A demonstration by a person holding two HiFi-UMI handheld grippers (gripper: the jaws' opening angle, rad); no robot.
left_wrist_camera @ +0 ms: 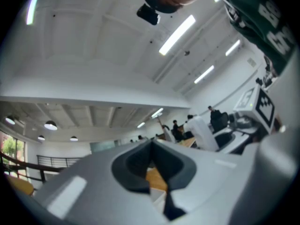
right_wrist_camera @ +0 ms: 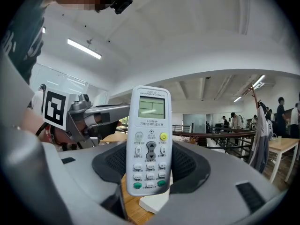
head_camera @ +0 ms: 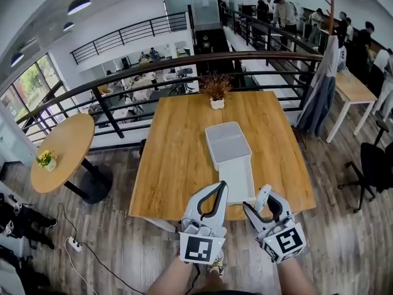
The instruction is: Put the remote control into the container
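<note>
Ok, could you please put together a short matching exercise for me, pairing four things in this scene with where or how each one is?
Things:
1. remote control
2. container
3. potted plant
4. left gripper

Place or state:
A. at the far edge of the wooden table
B. jaws together, holding nothing
C. clamped upright in the right gripper
D. white, near the middle of the tabletop

Pairs: 1-C, 2-D, 3-A, 4-B

White remote control (right_wrist_camera: 149, 139) upright in right gripper (right_wrist_camera: 149, 170), white rectangular container (head_camera: 227, 141) on table (head_camera: 178, 140)
</note>
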